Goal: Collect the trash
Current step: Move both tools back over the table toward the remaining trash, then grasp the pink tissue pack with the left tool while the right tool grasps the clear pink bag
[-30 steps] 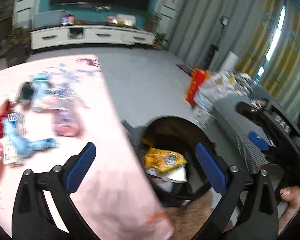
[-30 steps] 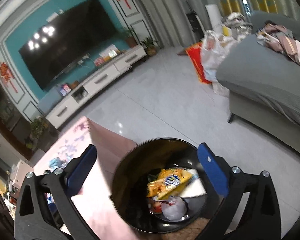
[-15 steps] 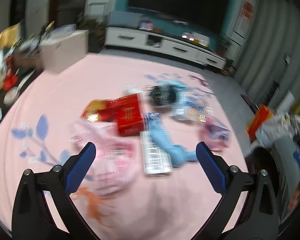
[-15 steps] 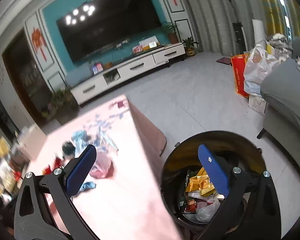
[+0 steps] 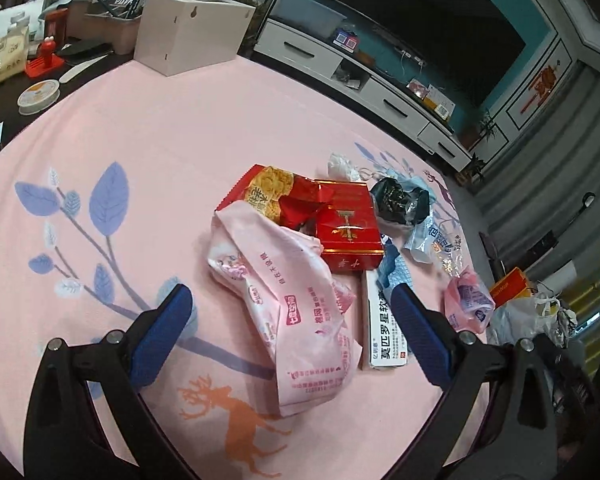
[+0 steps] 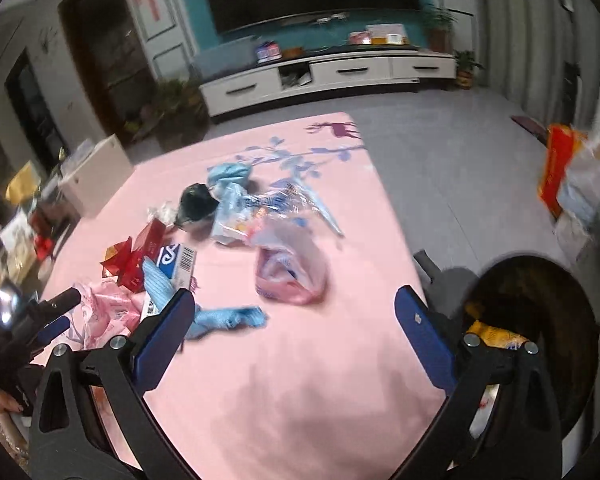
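Both cameras have swung away from the bin since a second ago and now face the litter on the pink tablecloth, the left one fully, the right one with the bin at its right edge. Left gripper hangs over the near end of the pile with its jaws wide apart and nothing between them; the right gripper is likewise spread and empty above bare cloth. Nearest the left gripper lies a crumpled pink plastic wrapper printed with red characters, its far end overlapping a torn red snack bag. Touching both sits a glossy red box with gold print, and just beside it a long white carton with blue lettering, partly under a blue crumpled sheet. Farther off are a black wad, clear and pale-blue wrappers and a small pink bag near the table edge. On the floor beside the table the dark round bin holds a yellow packet; its other contents are hidden by the right gripper's finger.
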The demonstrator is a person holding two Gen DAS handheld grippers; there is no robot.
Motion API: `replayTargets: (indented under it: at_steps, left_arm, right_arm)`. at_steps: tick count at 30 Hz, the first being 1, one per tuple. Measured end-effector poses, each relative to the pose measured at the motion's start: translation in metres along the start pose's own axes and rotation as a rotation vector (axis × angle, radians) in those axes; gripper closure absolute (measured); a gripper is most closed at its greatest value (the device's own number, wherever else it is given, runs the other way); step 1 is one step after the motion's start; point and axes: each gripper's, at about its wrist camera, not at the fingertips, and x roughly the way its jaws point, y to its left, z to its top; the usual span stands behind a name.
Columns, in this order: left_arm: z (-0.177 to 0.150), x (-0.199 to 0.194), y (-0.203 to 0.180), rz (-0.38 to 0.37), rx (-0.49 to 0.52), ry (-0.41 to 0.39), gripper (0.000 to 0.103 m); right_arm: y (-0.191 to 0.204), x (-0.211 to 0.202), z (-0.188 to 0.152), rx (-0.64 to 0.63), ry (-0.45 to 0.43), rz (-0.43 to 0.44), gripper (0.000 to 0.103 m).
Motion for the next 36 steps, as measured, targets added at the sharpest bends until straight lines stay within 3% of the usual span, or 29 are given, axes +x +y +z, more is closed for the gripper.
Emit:
replayTargets:
  at_steps: [3, 6, 9, 16, 19, 20, 24, 29, 36]
  left_arm:
    - [-0.001, 0.009, -0.004, 0.022, 0.019, 0.007, 0.005]
    - [-0.003, 0.018, -0.003, 0.015, 0.008, 0.035, 0.014]
    - [-0.005, 0.028, -0.003, 0.038, 0.010, 0.057, 0.023]
    - [-0.009, 0.041, -0.001, 0.055, -0.005, 0.086, 0.044]
    - [-0.011, 0.042, -0.003, 0.073, 0.010, 0.079, 0.056]
    - [-0.012, 0.041, -0.004, 0.069, 0.006, 0.077, 0.057]
    - [-0.013, 0.035, -0.006, 0.082, 0.020, 0.056, 0.069]
    - [-0.012, 0.021, -0.011, 0.073, 0.034, 0.018, 0.071]
    - [-0.014, -0.012, -0.026, 0.032, 0.072, -0.059, 0.071]
  right_arm:
    - [0.012, 0.022, 0.022, -0.044, 0.026, 0.004, 0.013]
    - [0.017, 0.057, 0.035, -0.057, 0.058, -0.010, 0.022]
    - [0.009, 0.087, 0.033, -0.028, 0.099, -0.016, 0.033]
    - [0.009, 0.107, 0.019, -0.040, 0.136, -0.033, 0.045]
    - [0.011, 0.106, 0.015, -0.064, 0.123, -0.056, 0.052]
    - [0.011, 0.105, 0.015, -0.064, 0.122, -0.055, 0.060]
    - [0.010, 0.101, 0.014, -0.055, 0.120, -0.035, 0.064]
    - [0.010, 0.083, 0.014, -0.045, 0.089, -0.005, 0.065]
    - [0.008, 0.024, 0.012, -0.008, -0.014, 0.053, 0.065]
